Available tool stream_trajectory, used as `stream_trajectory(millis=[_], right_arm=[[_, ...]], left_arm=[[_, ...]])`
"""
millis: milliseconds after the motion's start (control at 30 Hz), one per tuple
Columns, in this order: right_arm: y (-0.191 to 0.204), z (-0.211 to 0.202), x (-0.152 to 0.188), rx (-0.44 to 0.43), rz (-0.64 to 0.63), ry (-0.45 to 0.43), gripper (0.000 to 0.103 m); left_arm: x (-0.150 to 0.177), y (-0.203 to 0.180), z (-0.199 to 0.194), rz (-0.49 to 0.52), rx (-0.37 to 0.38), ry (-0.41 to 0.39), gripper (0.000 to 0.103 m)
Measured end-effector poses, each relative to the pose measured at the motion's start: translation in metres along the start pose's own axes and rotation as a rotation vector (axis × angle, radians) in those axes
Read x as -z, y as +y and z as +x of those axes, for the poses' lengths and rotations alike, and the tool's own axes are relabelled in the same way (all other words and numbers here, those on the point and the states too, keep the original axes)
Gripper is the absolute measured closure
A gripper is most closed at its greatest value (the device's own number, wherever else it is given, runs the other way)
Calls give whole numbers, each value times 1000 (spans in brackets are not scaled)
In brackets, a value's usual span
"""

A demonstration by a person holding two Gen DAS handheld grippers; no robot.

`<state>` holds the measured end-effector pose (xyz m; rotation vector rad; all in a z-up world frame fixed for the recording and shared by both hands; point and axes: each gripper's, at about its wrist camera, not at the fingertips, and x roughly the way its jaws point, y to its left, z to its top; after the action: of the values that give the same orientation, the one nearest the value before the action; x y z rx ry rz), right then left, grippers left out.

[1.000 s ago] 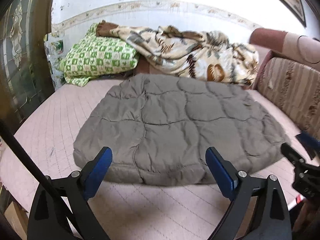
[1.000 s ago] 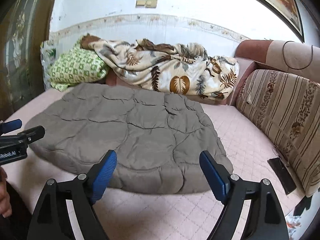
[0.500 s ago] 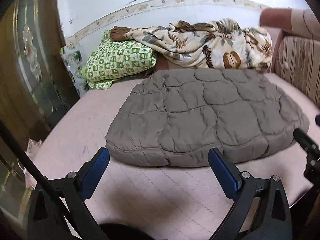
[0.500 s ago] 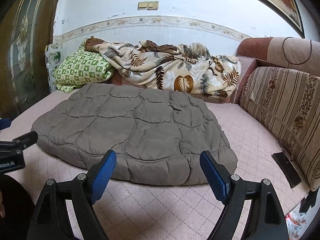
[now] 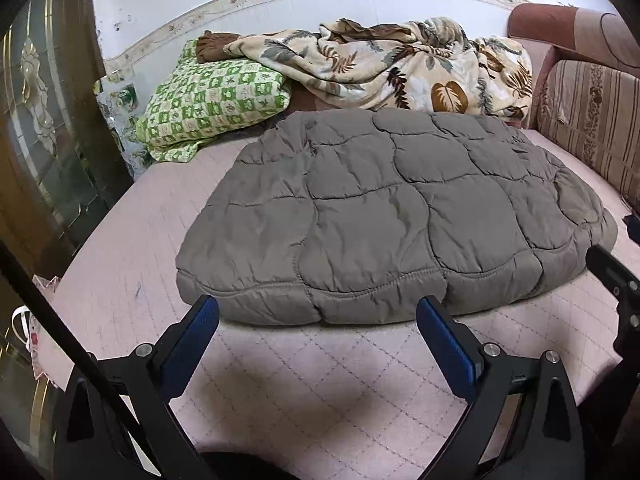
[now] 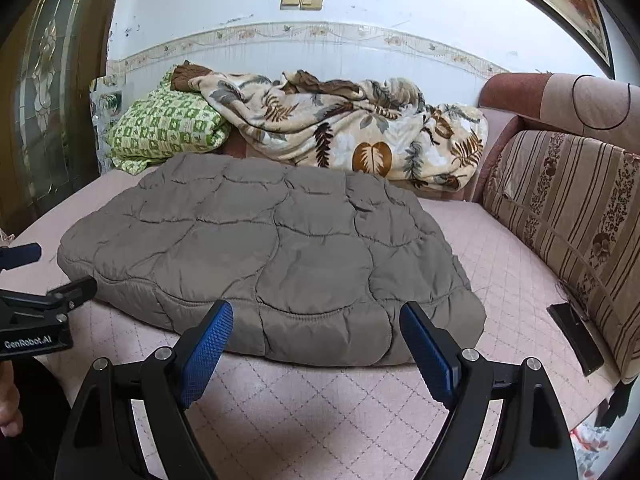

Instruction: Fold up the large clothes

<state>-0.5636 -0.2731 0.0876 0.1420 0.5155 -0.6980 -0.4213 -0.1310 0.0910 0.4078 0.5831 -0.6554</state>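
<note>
A folded grey quilted garment (image 5: 384, 216) lies flat on the pink bed; it also shows in the right wrist view (image 6: 264, 256). My left gripper (image 5: 318, 320) is open and empty, held just short of the garment's near edge. My right gripper (image 6: 316, 332) is open and empty, its blue pads just in front of the garment's near right edge. The right gripper's tip shows at the right edge of the left wrist view (image 5: 612, 276). The left gripper shows at the left edge of the right wrist view (image 6: 40, 304).
A green checked pillow (image 5: 212, 104) and a leaf-print blanket (image 5: 400, 68) lie at the head of the pink bed (image 5: 320, 372). A striped sofa back (image 6: 568, 216) stands on the right. A dark flat object (image 6: 576, 332) lies by it. A glass door (image 5: 44, 140) is left.
Both grippers have drawn back from the garment and stay open. The left view has swung left and then back toward the garment. The garment has not moved.
</note>
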Motion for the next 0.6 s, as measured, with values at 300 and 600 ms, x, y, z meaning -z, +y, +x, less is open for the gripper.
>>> stream_trajectory(millis=[300,600], right_arm=[[2,4,2,-6,-5,7,14],[1,7,4,-6,0,13,14]], left_arm=[[0,-1,1,4,-8,4,4],[1,-3,2,14,-13,5,4]])
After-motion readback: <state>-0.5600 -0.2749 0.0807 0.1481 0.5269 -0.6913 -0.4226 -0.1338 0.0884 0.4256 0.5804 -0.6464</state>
